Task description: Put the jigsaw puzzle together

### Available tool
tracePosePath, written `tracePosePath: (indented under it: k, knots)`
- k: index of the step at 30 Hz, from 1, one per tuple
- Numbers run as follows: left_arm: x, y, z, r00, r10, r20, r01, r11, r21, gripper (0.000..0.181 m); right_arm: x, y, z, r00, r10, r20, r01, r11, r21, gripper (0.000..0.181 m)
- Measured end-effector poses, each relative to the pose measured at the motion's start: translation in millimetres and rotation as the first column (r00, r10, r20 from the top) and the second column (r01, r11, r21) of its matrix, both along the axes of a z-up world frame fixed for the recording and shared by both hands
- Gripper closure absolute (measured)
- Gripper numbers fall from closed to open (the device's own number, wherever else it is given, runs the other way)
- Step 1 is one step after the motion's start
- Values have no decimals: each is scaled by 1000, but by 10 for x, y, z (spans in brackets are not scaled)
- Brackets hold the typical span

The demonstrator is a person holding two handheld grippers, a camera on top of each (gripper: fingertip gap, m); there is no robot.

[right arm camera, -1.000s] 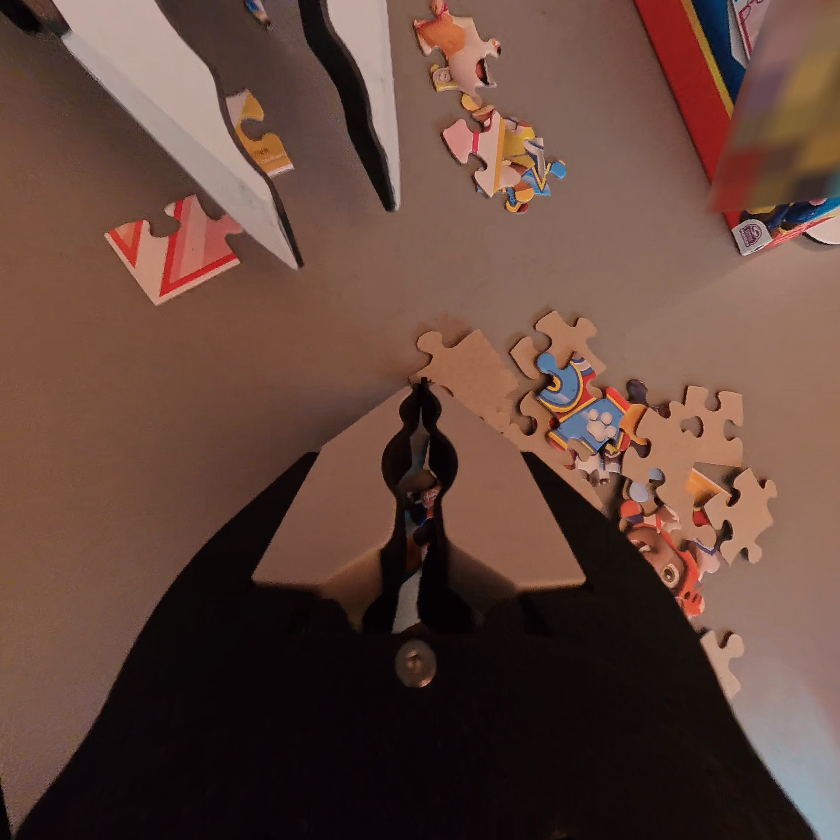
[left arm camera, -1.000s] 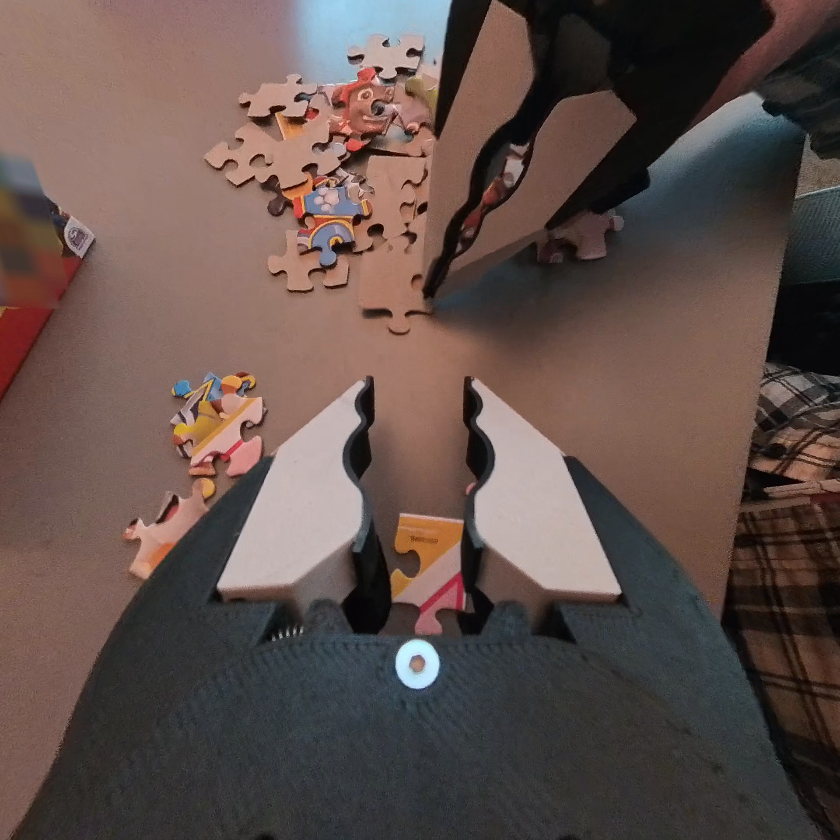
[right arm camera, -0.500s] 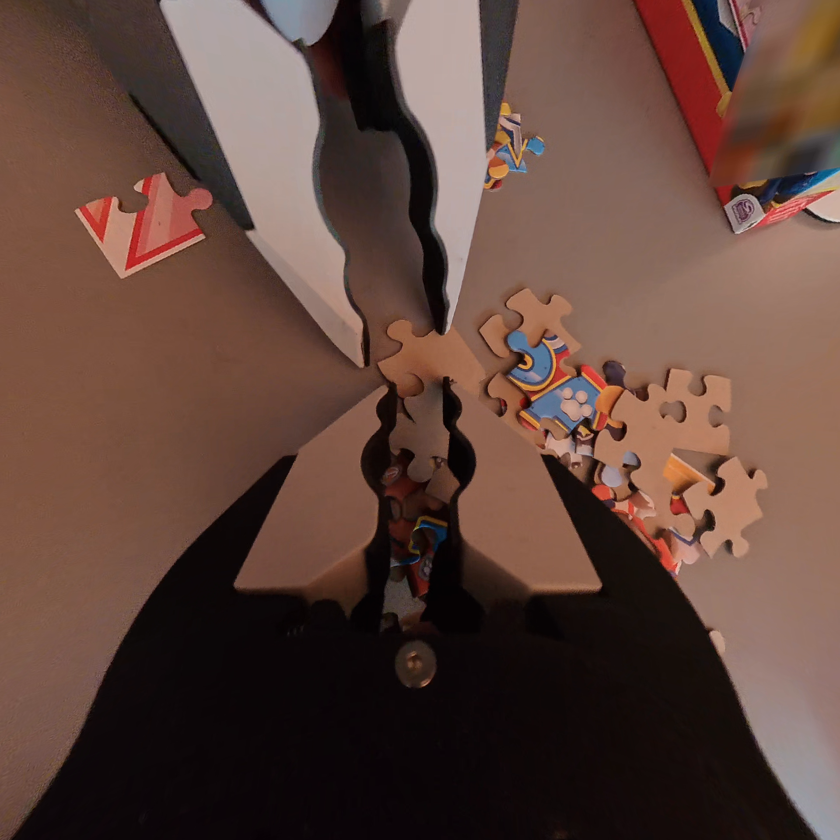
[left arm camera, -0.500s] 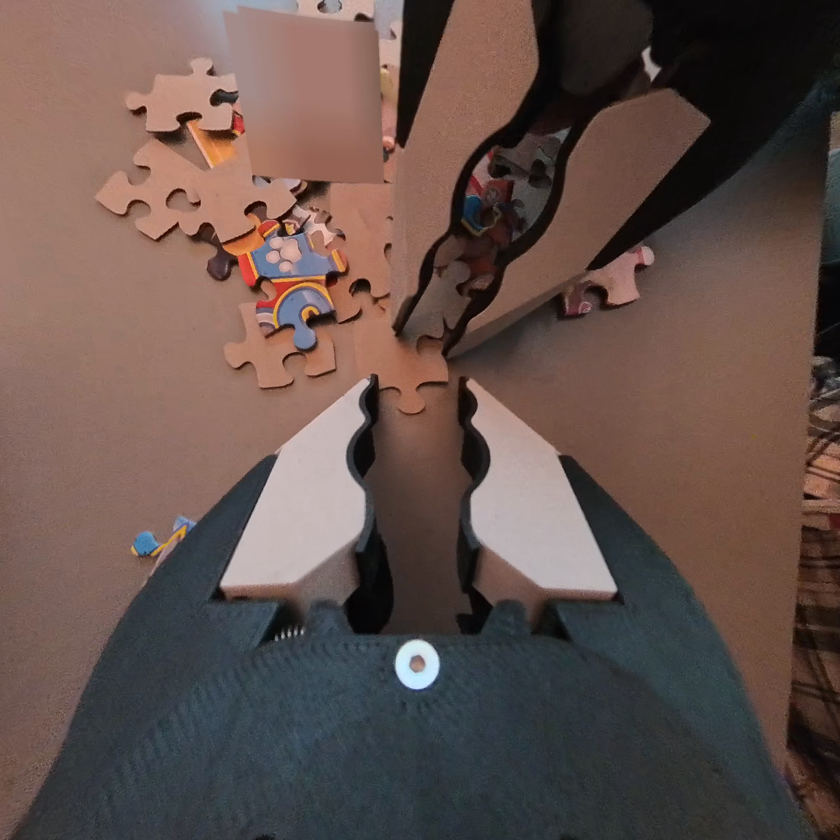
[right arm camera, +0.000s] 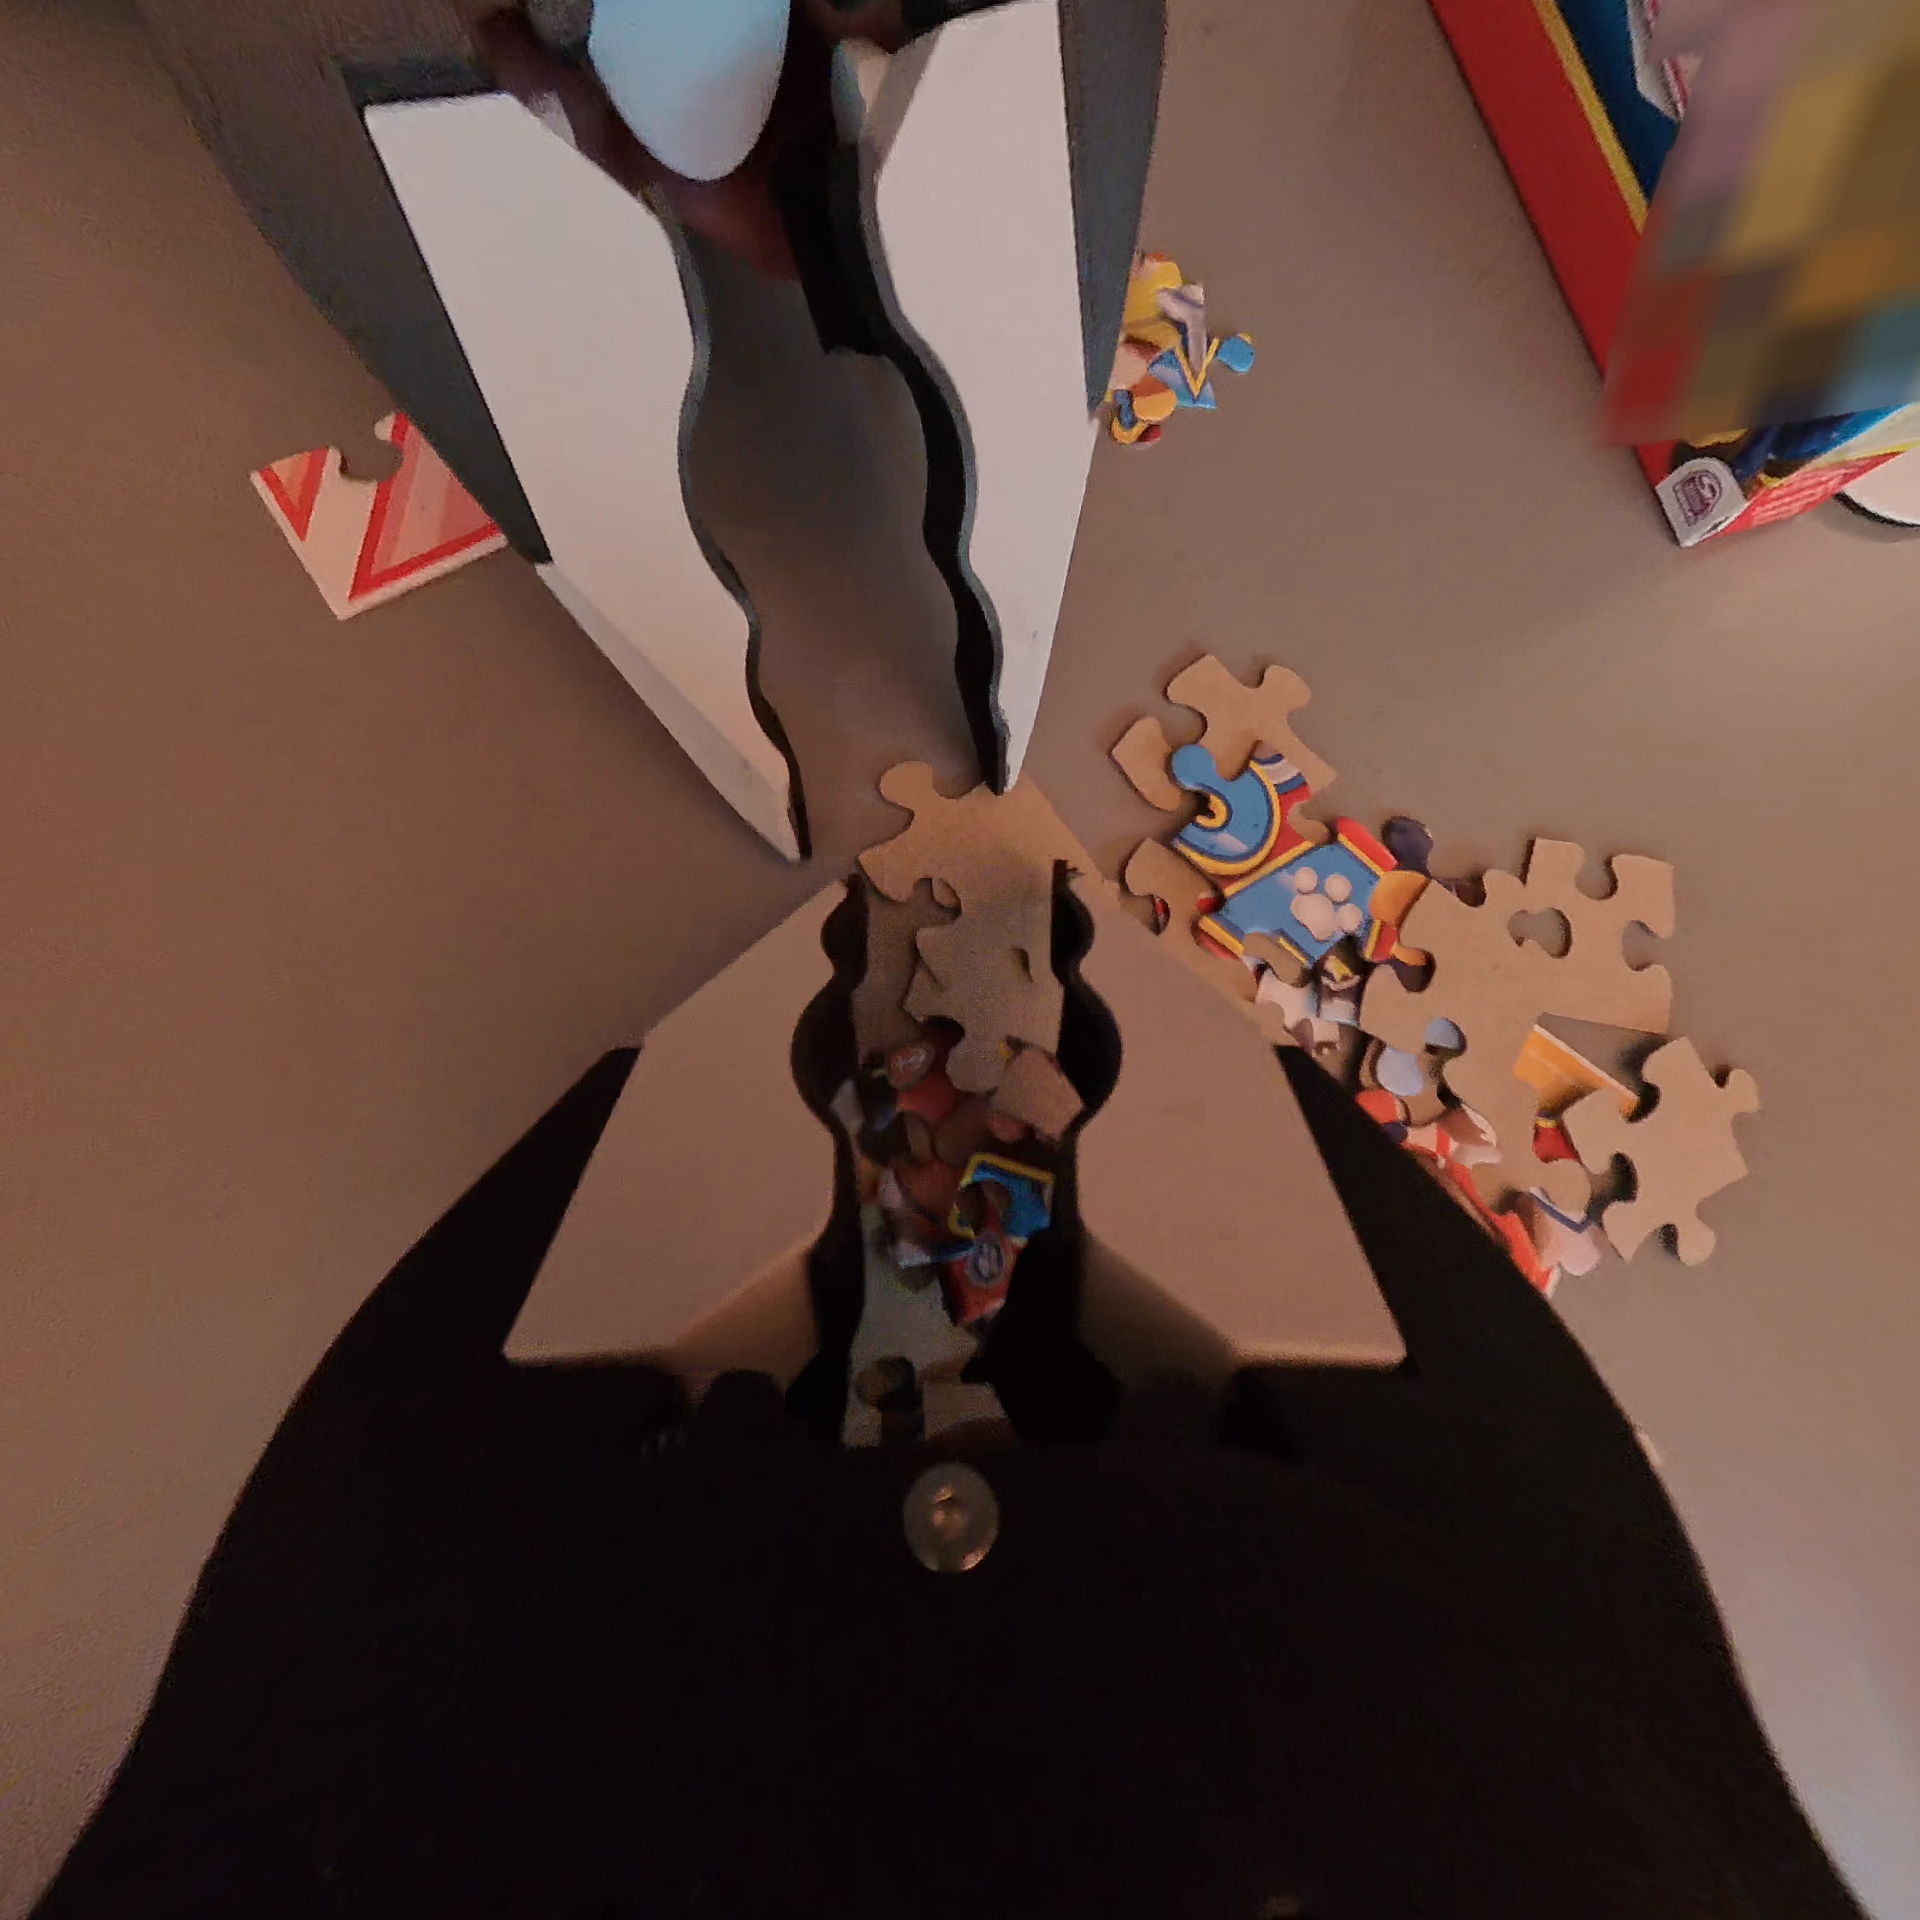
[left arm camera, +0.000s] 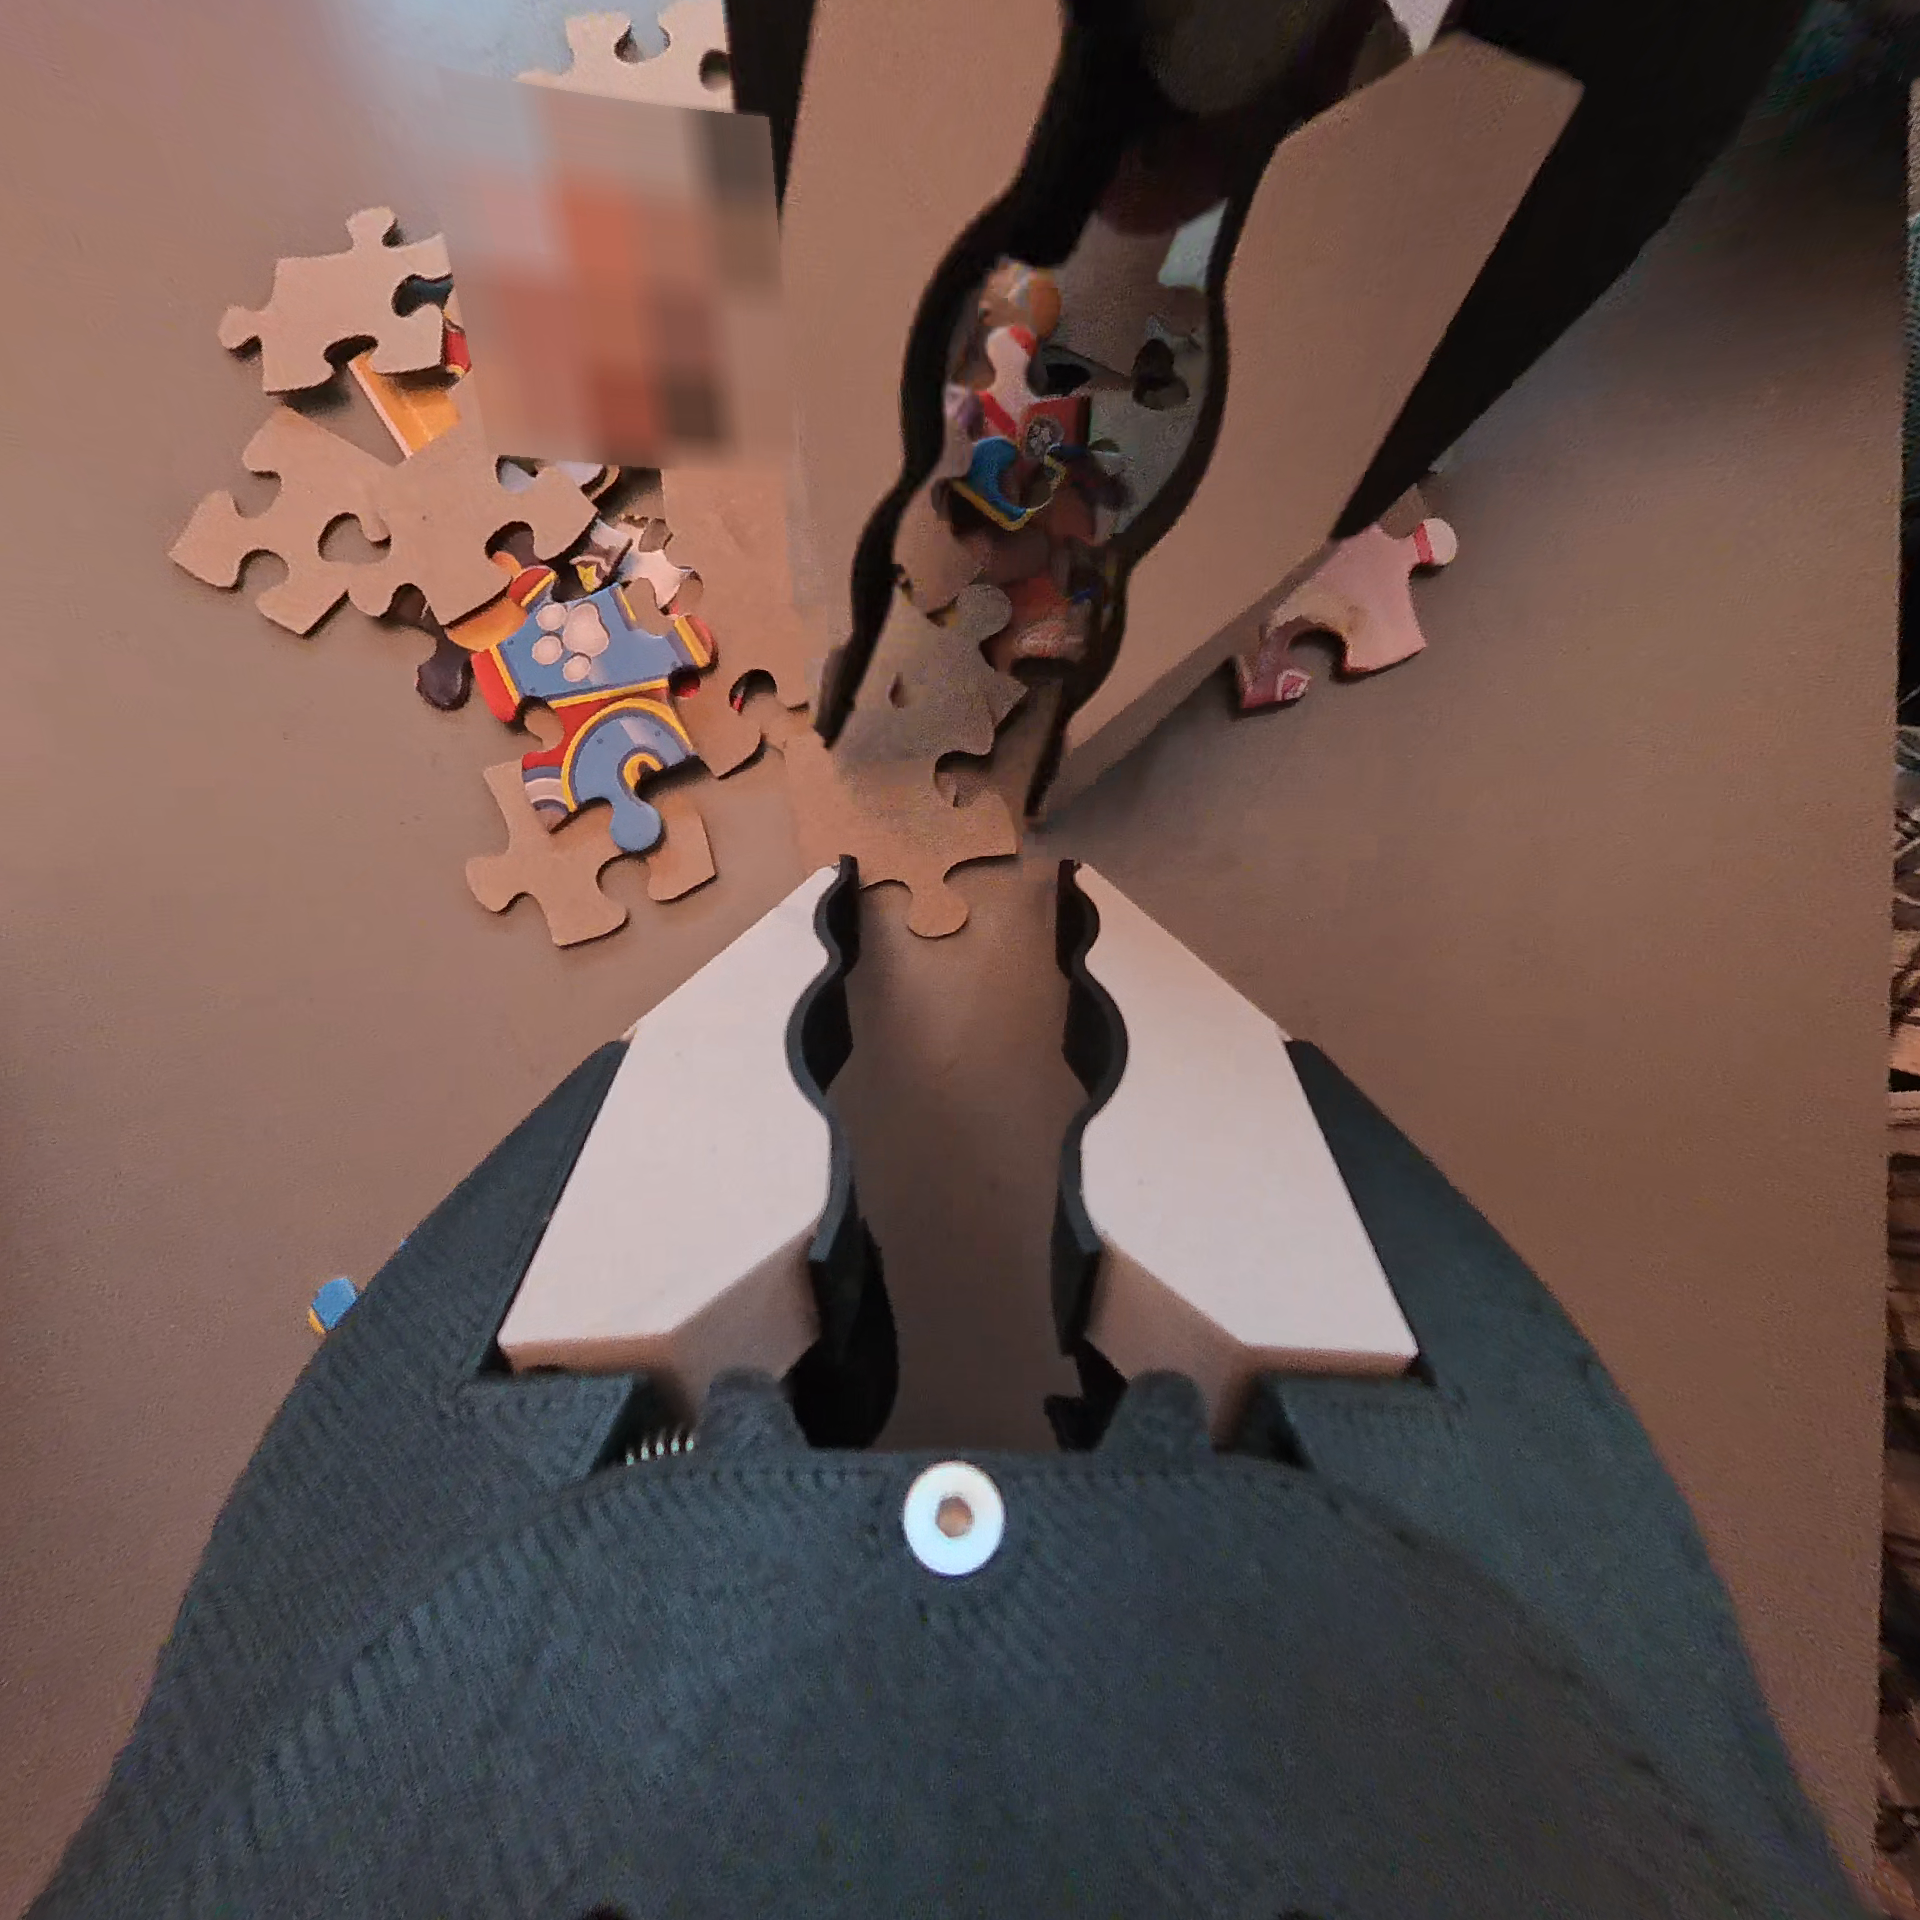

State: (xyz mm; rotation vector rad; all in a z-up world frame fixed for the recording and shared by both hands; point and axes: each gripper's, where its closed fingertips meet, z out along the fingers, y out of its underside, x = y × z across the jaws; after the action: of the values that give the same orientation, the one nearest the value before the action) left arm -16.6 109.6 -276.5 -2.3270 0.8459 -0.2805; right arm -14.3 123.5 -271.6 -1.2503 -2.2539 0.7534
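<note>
Both grippers meet tip to tip at the near edge of a pile of jigsaw pieces. My left gripper [left arm camera: 956, 871] is open and empty. A face-down brown piece [left arm camera: 904, 821] lies flat just ahead of it, its knob between the fingertips. My right gripper [right arm camera: 958, 878] is open over the same brown piece [right arm camera: 971, 836]. A second face-down piece [right arm camera: 987, 977] lies between its jaws on the pile, and neither pad clearly presses on it. The left gripper also shows in the right wrist view [right arm camera: 899, 805], and the right gripper in the left wrist view [left arm camera: 935, 764].
The pile holds a blue paw-print piece [right arm camera: 1299, 894] and several face-down ones. A red-and-pink striped corner piece [right arm camera: 384, 530], a small joined colourful cluster [right arm camera: 1174, 353] and a red puzzle box [right arm camera: 1558, 156] lie beyond. A pink piece [left arm camera: 1351, 613] lies near the table's right edge [left arm camera: 1886, 935]. My two grippers' fingertips are within a few centimetres of each other.
My right gripper has gone from shut to open over the pile's edge. My left gripper has moved forward to the pile, leaving a yellow piece behind, and stayed open.
</note>
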Motion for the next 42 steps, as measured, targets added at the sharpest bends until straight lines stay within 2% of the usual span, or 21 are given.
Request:
tracePosePath:
  k: [2,6,11,14,17,23,25,28,30,34,38,42]
  knots:
    - [21,-8,-3,1000,-23,-15,23,1000,7,148,44,27,-31,1000,19,21,-19,1000,17,139]
    - [92,-30,3,998,-56,10,56,998,5,150,83,-2,-34,998,62,17,-62,998,9,140]
    - [101,-37,13,996,-69,52,69,998,-3,148,125,-79,-34,995,97,-28,-97,995,5,160]
    - [141,-37,5,995,-92,22,92,996,16,139,131,-94,-19,995,89,-39,-90,996,-16,163]
    - [139,3,2,994,-100,-42,102,994,44,140,106,-165,50,993,96,-69,-100,993,-62,174]
    - [90,69,30,994,-88,-73,93,993,72,161,75,-151,183,992,73,-106,-86,988,-127,178]
    - [119,57,66,995,-99,-23,100,993,60,179,59,-132,267,990,53,-131,-75,983,-165,181]
    - [143,37,71,994,-94,57,93,995,21,181,37,-78,389,986,16,-168,-52,975,-215,174]
    - [163,-5,117,981,-64,184,70,997,-28,180,54,-30,476,983,-19,-183,-30,966,-257,166]
    - [68,-157,229,940,-1,341,41,993,-109,180,168,69,473,985,-53,-164,11,969,-249,161]
    - [-57,-453,254,916,43,400,41,979,-199,181,268,83,452,987,-62,-151,25,971,-237,158]
    - [-198,-812,256,921,79,381,34,959,-280,181,327,-18,490,987,-38,-156,0,971,-241,159]
